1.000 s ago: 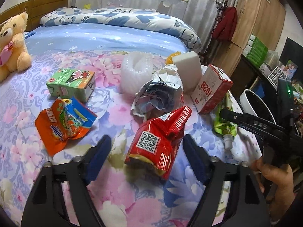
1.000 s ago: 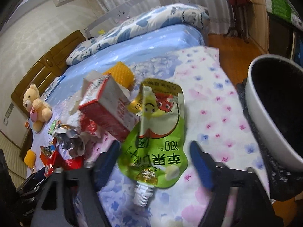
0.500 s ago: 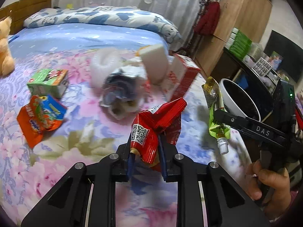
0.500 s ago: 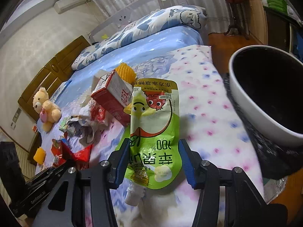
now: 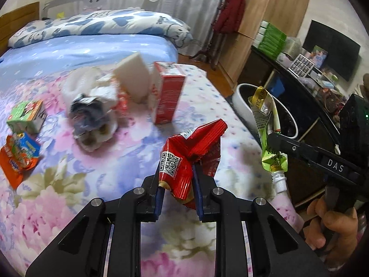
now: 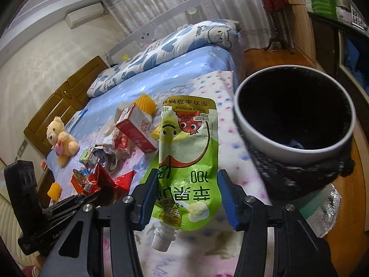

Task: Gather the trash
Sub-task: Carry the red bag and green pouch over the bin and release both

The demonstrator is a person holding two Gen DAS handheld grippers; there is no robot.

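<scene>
My left gripper (image 5: pixel 177 184) is shut on a crumpled red snack bag (image 5: pixel 191 152) and holds it above the floral bedspread. My right gripper (image 6: pixel 188 196) is shut on a green juice pouch (image 6: pixel 189 152), spout down, lifted off the bed; it also shows in the left wrist view (image 5: pixel 268 133). A white bin with a black liner (image 6: pixel 293 136) stands just right of the pouch, beside the bed; it also shows in the left wrist view (image 5: pixel 242 92). The red bag shows at lower left in the right wrist view (image 6: pixel 99 182).
On the bed lie a red carton (image 5: pixel 167 97), a white block (image 5: pixel 133 78), crumpled foil wrapper (image 5: pixel 92 110), a green carton (image 5: pixel 25 115) and an orange snack bag (image 5: pixel 18 159). A teddy bear (image 6: pixel 61 138) sits far back. A cabinet and dark desk (image 5: pixel 299 73) stand right.
Both grippers closed on their items and lifted them. The left one raised the red bag and swung right; the right one raised the green pouch closer to the bin.
</scene>
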